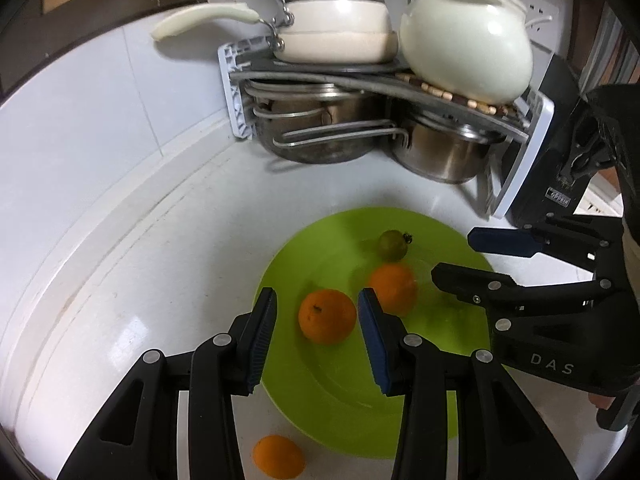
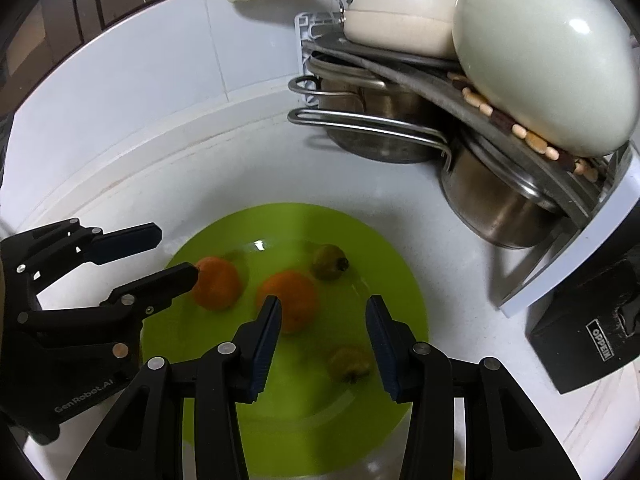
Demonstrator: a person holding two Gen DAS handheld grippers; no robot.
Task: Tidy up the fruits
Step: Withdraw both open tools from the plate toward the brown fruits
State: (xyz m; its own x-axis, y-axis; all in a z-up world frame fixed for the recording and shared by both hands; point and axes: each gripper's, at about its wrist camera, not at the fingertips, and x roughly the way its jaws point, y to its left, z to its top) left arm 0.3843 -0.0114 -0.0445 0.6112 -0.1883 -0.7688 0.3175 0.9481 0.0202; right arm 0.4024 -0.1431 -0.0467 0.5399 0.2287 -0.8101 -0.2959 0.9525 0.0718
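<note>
A lime-green plate (image 1: 328, 408) (image 2: 304, 412) lies on the white counter. On it are two oranges (image 1: 327, 316) (image 1: 394, 286) and a small green fruit (image 1: 394, 245). The right wrist view shows the same oranges (image 2: 218, 283) (image 2: 290, 295), that green fruit (image 2: 329, 262) and a second green fruit (image 2: 349, 363). Another orange (image 1: 278, 458) lies on the counter before the plate. My left gripper (image 1: 318, 320) is open above the plate, its jaws on either side of the near orange. My right gripper (image 2: 324, 336) is open and empty above the plate, over the second green fruit.
A corner rack (image 1: 360, 68) at the back holds white pans (image 1: 336, 32) and a white teapot (image 1: 468, 44), with steel pots (image 1: 440, 152) beneath. A black box (image 2: 588, 340) stands at the right. The tiled wall (image 1: 100, 100) rises on the left.
</note>
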